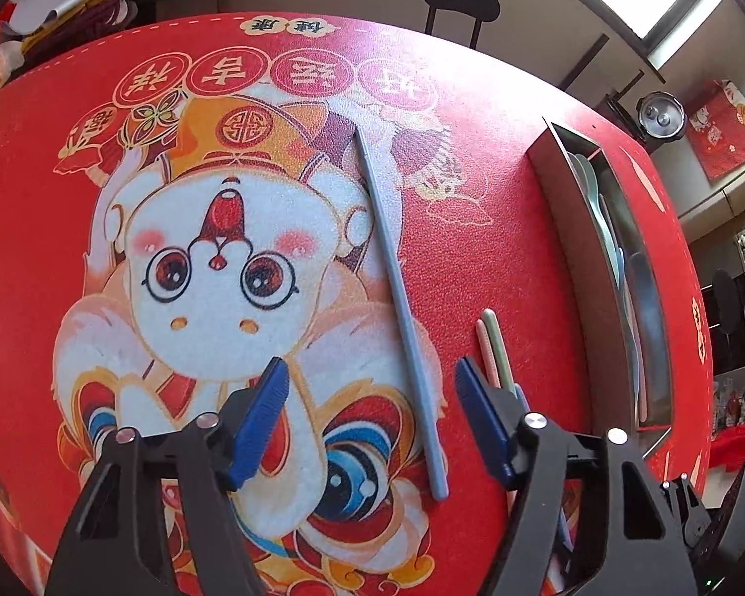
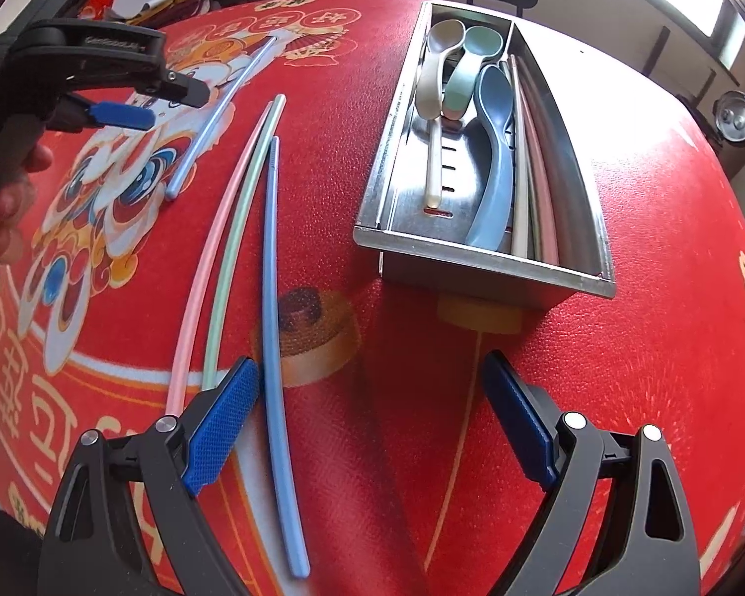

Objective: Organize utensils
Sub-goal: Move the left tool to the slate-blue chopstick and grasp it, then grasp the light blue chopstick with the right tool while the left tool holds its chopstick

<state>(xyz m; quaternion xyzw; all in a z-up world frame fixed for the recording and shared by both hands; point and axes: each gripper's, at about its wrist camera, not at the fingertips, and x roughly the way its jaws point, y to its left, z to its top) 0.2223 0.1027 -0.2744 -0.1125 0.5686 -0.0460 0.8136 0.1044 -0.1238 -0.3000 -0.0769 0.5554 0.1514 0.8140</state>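
Observation:
In the left wrist view a pale blue chopstick lies on the red mat, its near end between the fingers of my left gripper. The jaws stand apart above it and the pads touch nothing. Pink and green chopsticks lie just right of the right pad. In the right wrist view my right gripper is open and empty over the mat. A darker blue chopstick runs past its left pad, with green and pink ones beside it. The left gripper hovers at the upper left over the pale blue chopstick.
A steel utensil tray stands ahead right of the right gripper, with a beige spoon, a green spoon and a blue spoon in one compartment and several chopsticks in the other. The same tray sits near the table's right edge. A person's hand holds the left gripper.

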